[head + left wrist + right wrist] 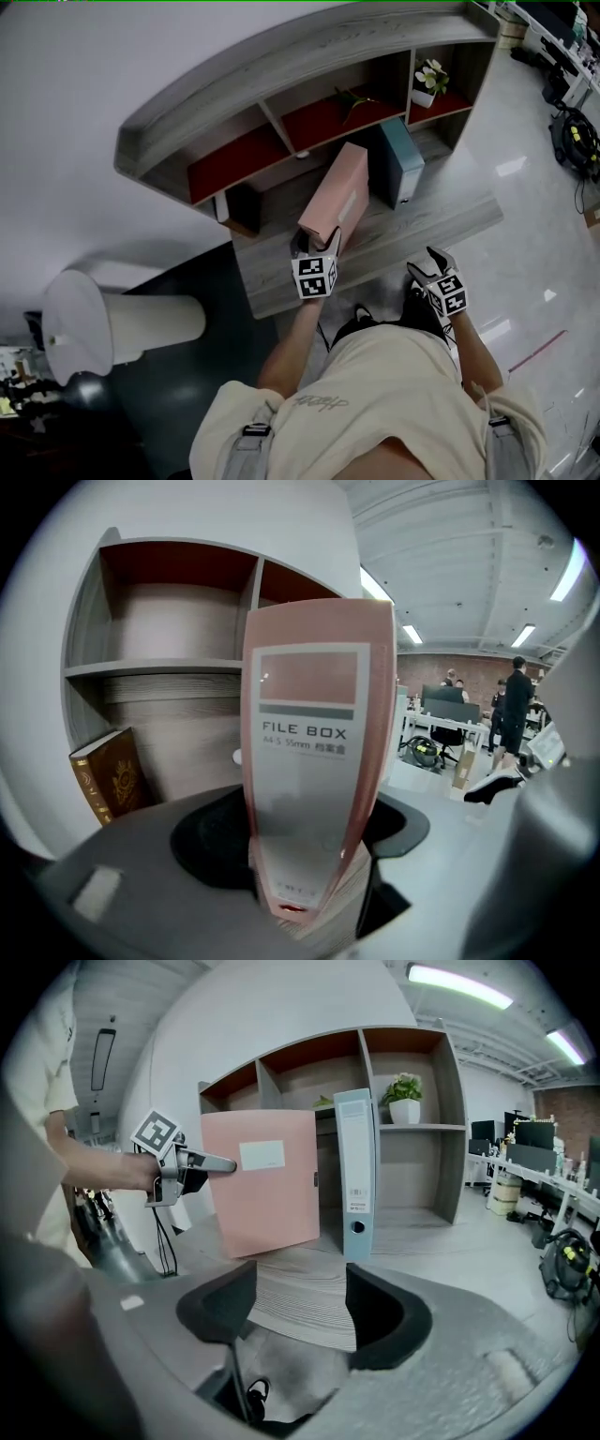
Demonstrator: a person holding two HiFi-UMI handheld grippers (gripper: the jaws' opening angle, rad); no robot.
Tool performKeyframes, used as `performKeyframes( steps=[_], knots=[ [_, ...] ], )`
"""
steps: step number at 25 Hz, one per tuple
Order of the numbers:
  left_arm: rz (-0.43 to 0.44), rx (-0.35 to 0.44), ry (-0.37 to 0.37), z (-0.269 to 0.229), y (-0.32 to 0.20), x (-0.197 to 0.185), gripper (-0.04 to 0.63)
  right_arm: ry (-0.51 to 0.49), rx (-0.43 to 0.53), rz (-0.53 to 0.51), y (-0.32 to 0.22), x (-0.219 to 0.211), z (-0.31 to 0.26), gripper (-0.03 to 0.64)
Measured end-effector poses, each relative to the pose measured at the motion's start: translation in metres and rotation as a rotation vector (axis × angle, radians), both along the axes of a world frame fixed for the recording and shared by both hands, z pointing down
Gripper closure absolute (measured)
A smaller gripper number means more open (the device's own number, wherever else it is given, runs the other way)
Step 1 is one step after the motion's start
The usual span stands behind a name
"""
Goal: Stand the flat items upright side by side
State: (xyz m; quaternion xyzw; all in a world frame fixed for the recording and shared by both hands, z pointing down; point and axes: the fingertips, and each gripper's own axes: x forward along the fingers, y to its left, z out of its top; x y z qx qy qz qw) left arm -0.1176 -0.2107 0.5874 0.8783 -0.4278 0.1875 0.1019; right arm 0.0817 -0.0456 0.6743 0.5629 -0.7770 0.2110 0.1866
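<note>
A pink file box [335, 195] stands tilted on its edge over the wooden desk [450, 220]. My left gripper [314, 248] is shut on its near end. In the left gripper view the pink file box [309, 761] fills the space between the jaws of the left gripper [305, 832]. A blue binder [401, 159] stands upright just to its right, close beside it. In the right gripper view the pink box [262, 1180] and the blue binder [356, 1171] are side by side. My right gripper [429, 262] is open and empty at the desk's front edge.
A curved shelf unit [281, 84] with red-floored compartments backs the desk. A potted plant [429, 80] sits in its right compartment. A dark brown book [111, 775] leans at the desk's left end. A white cylinder [122, 328] stands on the floor at left.
</note>
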Motion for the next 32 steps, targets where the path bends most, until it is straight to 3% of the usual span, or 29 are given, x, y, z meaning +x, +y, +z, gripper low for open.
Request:
performKeyframes(
  steps=[10, 22, 27, 32],
  knots=[
    [-0.174, -0.055, -0.015, -0.005, -0.009, 0.059, 0.251, -0.043, 0.004, -0.059, -0.021, 0.054, -0.002, 0.321],
    [-0.270, -0.080, -0.044, 0.004, -0.013, 0.118, 0.253, -0.084, 0.005, -0.170, -0.053, 0.116, 0.017, 0.324],
    [-0.214, -0.082, -0.043, 0.006, -0.010, 0.141, 0.259, -0.093, -0.012, -0.215, -0.063, 0.136, 0.029, 0.332],
    [-0.032, -0.137, -0.075, 0.007, -0.008, 0.159, 0.218, -0.117, -0.016, -0.239, -0.075, 0.137, 0.032, 0.333]
  ],
)
